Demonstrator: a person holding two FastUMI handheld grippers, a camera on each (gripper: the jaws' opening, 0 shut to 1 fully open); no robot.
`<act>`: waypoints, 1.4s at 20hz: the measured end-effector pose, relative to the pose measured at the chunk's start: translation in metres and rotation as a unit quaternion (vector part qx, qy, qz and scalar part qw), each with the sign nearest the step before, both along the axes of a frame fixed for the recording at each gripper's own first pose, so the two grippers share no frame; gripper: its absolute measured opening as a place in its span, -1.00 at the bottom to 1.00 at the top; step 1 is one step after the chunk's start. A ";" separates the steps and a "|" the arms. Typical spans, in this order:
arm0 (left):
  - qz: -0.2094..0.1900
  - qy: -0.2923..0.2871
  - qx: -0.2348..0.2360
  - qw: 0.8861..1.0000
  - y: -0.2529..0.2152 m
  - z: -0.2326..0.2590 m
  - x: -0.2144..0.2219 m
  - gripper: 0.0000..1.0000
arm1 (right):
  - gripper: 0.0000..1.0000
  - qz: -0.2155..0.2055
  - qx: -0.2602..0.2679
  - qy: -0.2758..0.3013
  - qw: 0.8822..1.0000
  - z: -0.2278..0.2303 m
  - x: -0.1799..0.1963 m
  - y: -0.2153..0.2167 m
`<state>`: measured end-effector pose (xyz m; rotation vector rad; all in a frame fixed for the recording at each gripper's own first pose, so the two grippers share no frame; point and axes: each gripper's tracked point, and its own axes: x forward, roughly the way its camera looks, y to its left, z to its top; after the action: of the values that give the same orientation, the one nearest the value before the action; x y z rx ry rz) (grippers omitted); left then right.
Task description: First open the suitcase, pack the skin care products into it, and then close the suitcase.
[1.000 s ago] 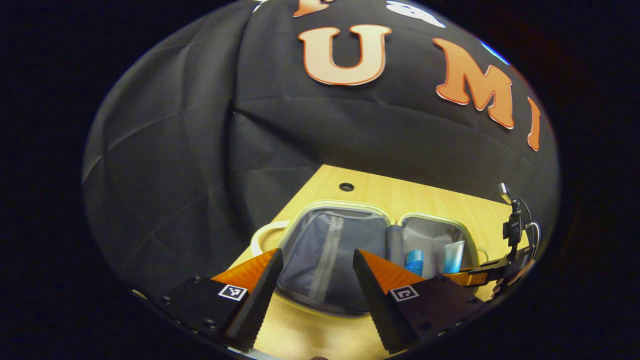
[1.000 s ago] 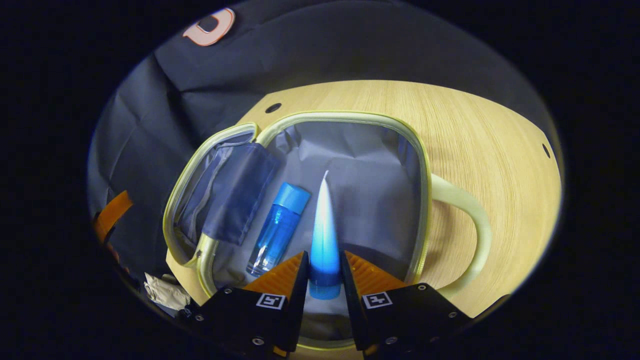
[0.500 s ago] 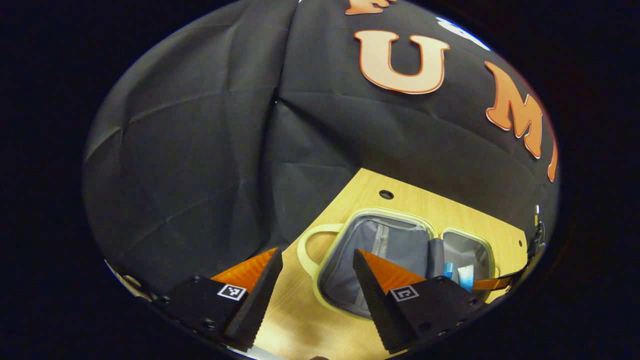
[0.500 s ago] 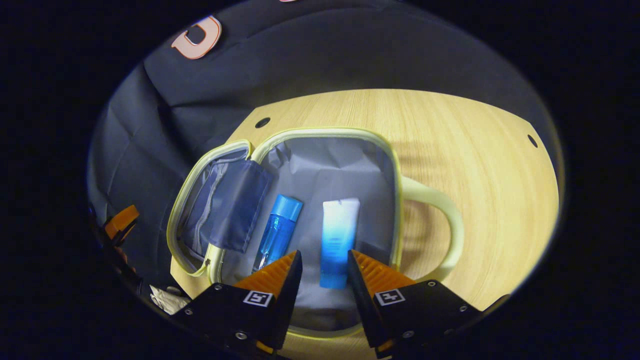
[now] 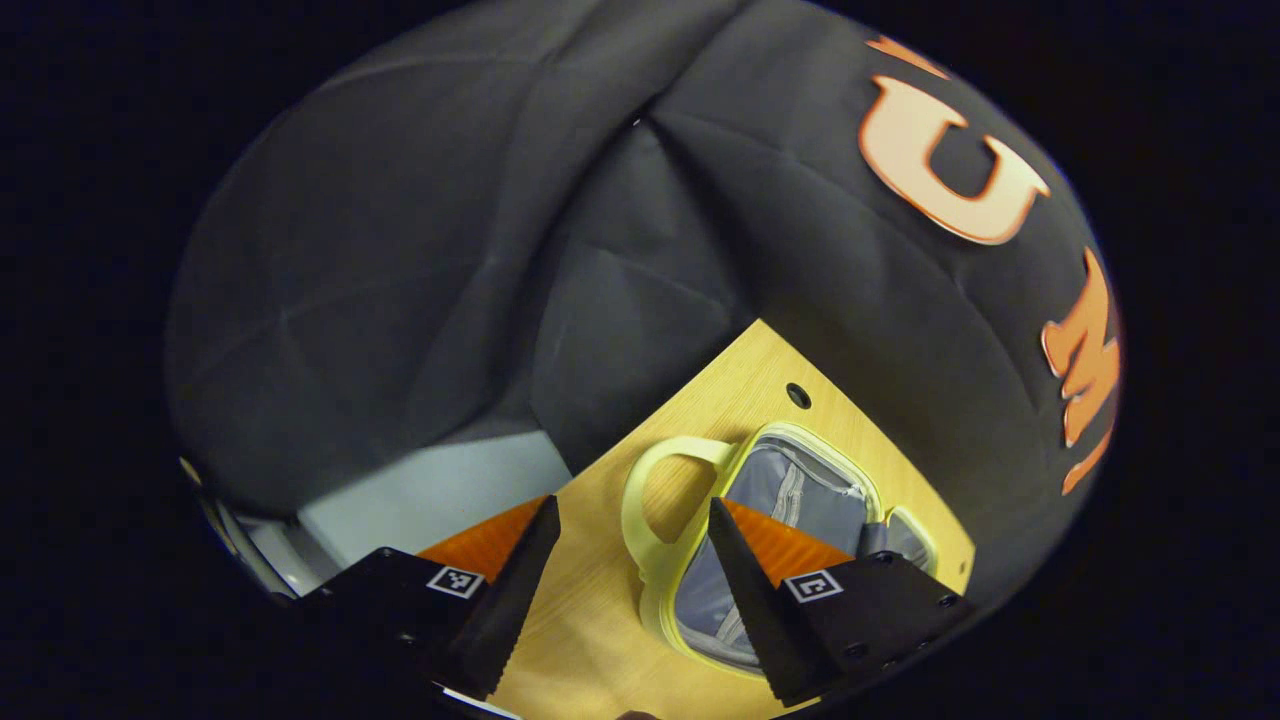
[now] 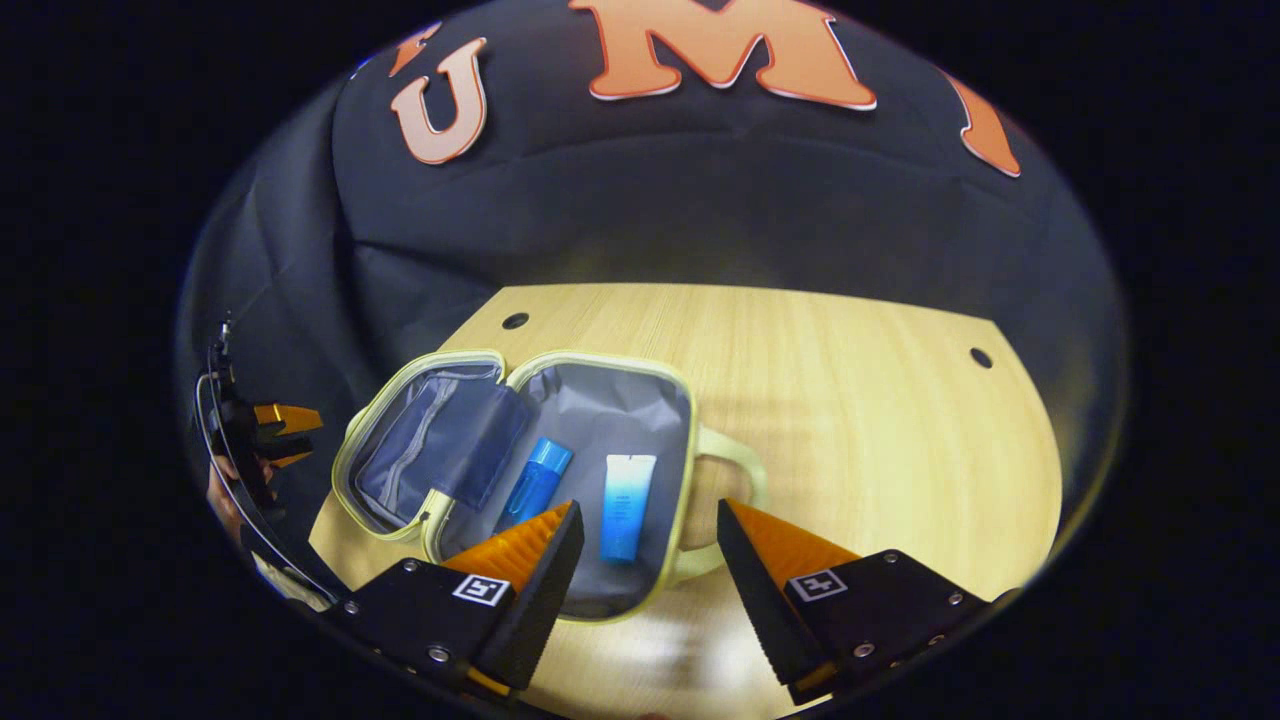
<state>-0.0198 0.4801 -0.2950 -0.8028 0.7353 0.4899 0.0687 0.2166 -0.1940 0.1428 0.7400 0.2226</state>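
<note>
The small suitcase (image 6: 600, 358) lies open on the wooden table, pale yellow-green rim, grey lining. In its right half a blue bottle (image 6: 535, 482) and a white-and-blue tube (image 6: 625, 492) lie flat side by side. My right gripper (image 6: 648, 505) hangs open above the case's near edge, touching nothing. In the left gripper view, the suitcase (image 5: 800, 430) and its loop handle (image 5: 680, 447) sit low and right of centre. My left gripper (image 5: 631, 501) is open and holds nothing, off the case's handle end. The left gripper (image 6: 290, 432) also appears at the far left with a hand behind it.
The table (image 6: 850, 400) stretches bare to the right of the case, with small round holes (image 6: 981, 357) near its far edge. The other handle (image 6: 740, 480) sticks out of the case's right side. A pale floor patch (image 5: 430, 490) lies beyond the table's left edge.
My right gripper let go of the tube, which now lies flat beside the bottle, then opened wide and pulled back and up. My left gripper swung left, away from the case.
</note>
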 end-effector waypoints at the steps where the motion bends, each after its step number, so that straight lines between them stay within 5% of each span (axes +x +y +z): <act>1: 0.005 0.006 -0.021 1.000 0.001 -0.011 0.001 0.86 | 0.75 -0.008 -0.005 -0.009 1.000 0.008 -0.004 -0.006; 6: 0.003 0.021 -0.115 0.993 -0.014 -0.052 0.018 0.85 | 0.75 -0.051 -0.022 -0.028 0.998 0.027 -0.021 -0.034; 7: 0.005 0.020 -0.137 0.990 -0.018 -0.052 0.018 0.58 | 0.75 -0.057 -0.023 -0.030 0.998 0.031 -0.025 -0.042; 9: 0.016 0.026 -0.161 0.987 -0.019 -0.062 0.018 0.41 | 0.75 -0.067 -0.027 -0.032 0.997 0.033 -0.029 -0.051; 11: 0.015 0.014 -0.182 0.983 -0.017 -0.049 0.019 -0.68 | 0.75 -0.075 -0.027 -0.034 0.996 0.034 -0.031 -0.056; 12: 0.012 0.008 -0.182 0.983 -0.018 -0.055 0.021 -0.60 | 0.75 -0.075 -0.025 -0.035 0.996 0.035 -0.033 -0.058; 15: 0.010 -0.018 -0.174 0.985 -0.011 -0.032 0.024 -0.96 | 0.75 -0.074 -0.026 -0.038 0.996 0.035 -0.039 -0.066; 22: -0.056 -0.102 -0.099 0.988 -0.018 0.060 0.036 -0.97 | 0.75 -0.070 -0.008 -0.061 0.996 0.047 -0.042 -0.085; 28: -0.129 -0.166 -0.018 0.977 -0.057 0.148 0.050 -0.97 | 0.75 -0.055 0.007 -0.083 0.995 0.055 -0.037 -0.094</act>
<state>0.0302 0.4228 -0.1472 -0.7858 0.5280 0.1029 0.0319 0.1226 -0.1391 0.1749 0.5640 0.1332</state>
